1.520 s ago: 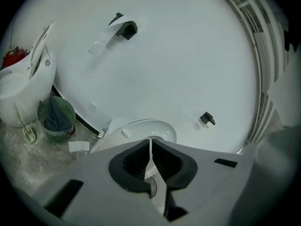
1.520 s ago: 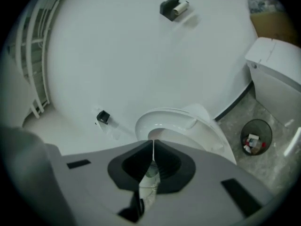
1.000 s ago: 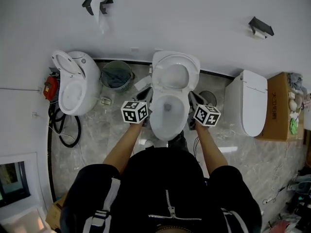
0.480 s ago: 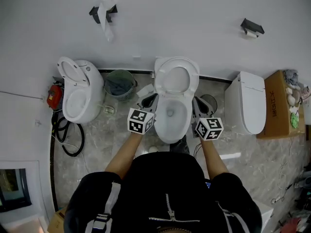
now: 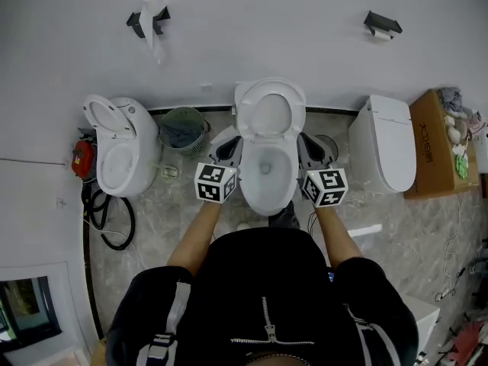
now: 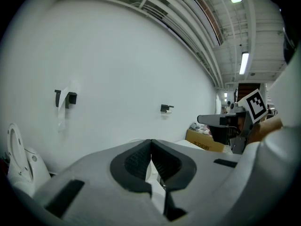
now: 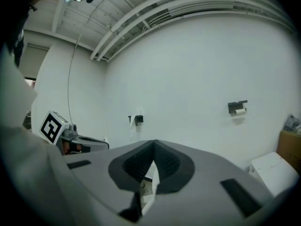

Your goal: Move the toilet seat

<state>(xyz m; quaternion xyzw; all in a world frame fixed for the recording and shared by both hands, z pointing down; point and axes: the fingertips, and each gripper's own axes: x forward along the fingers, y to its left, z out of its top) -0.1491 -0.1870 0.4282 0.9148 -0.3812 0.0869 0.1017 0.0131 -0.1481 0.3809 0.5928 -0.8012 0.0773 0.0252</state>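
While you stand at the middle toilet, both your forearms reach forward past your chest, one along each side of the bowl.

Left claw: carried on your left forearm, just beside the bowl's left flank and not touching it. It points at the wall, close to level, with its cube turned up toward you. In the left gripper view its pads meet at the tips; the jaws are together with nothing clamped.

Right claw: carried on your right forearm, just beside the bowl's right flank, in a matching pose. It aims at the wall, near level. In the right gripper view its pads also meet at the tips; the jaws are closed and empty.

Seat: raised, leaning back toward the wall above the open bowl. It lies between and beyond the two claws, and neither touches it.

Surroundings:
- Left toilet, with its seat up.
- Bin, on the floor between the left toilet and the middle one.
- Right toilet, with its lid down.
- Box, just beside the right toilet.
- Two paper holders on the wall, well apart.
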